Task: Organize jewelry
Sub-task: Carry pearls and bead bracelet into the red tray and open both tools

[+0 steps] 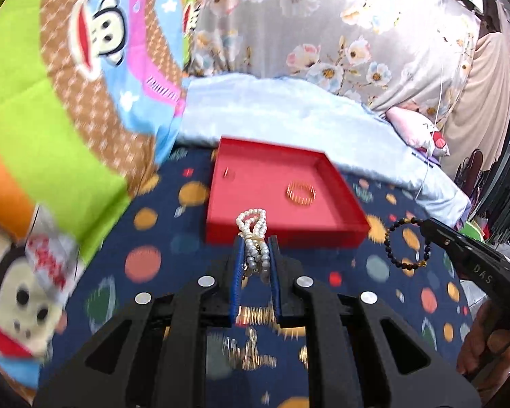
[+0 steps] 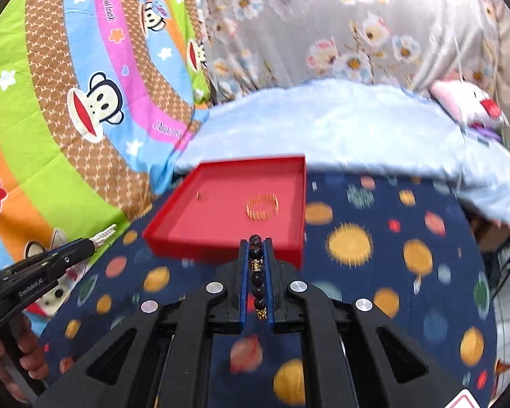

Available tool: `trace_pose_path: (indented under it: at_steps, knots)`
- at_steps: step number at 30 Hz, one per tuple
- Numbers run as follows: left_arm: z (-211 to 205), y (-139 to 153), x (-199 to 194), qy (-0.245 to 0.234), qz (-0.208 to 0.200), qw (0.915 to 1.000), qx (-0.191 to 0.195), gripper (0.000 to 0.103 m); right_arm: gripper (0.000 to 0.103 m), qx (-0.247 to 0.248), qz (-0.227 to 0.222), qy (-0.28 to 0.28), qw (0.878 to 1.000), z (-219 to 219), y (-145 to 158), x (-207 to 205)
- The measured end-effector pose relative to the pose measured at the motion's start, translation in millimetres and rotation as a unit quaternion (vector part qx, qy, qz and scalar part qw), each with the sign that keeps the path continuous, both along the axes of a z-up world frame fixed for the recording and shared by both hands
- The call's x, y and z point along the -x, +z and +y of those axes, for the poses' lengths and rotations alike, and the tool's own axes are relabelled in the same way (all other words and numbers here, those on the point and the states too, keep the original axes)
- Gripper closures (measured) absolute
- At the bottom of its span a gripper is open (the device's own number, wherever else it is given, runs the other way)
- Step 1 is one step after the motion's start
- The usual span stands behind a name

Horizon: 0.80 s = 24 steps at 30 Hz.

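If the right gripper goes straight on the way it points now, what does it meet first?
Probably the near wall of the red tray, directly ahead of the right gripper, which is shut on the dark bead bracelet. Depth is uncertain.

Both cameras ride low behind their own fingers, tilted down across the planet-print cloth (image 1: 153, 261), close in. Left wrist view faces the red tray (image 1: 272, 187) from its near-left; right wrist view sees that tray (image 2: 221, 210) from the near-right. Each catches the other gripper at its edge.

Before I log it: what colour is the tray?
Red tray, seen best from the right wrist.
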State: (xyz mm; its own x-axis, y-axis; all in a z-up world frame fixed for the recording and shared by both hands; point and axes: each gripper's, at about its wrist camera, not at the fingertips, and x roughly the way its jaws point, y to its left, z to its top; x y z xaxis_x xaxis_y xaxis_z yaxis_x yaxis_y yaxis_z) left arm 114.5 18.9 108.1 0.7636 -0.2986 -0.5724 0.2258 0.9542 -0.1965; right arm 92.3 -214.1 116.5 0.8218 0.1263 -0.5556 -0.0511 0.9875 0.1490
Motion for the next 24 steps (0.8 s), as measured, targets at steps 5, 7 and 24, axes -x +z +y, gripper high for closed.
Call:
trace_pose_path:
  at_steps: [5, 7, 24]
  knots:
    - [-12.6, 12.2, -44.8, -0.004, -0.017, 0.9998, -0.008, 0.090, 0.096, -0.024, 0.003, 0.016, 1.000, 4.0, 2.7, -55.8]
    - [-18.9, 10.4, -66.1, -0.008, -0.015, 0.9998, -0.006, 0.090, 0.096, -0.038, 0.013, 0.024, 0.999, 8.2, -2.9, -76.1]
    - [-47.3, -62.9, -147.9, 0.004, 0.057, 0.9978, -0.035, 0.087, 0.092, -0.036, 0.094, 0.015, 0.995, 13.2, -81.0, -149.8]
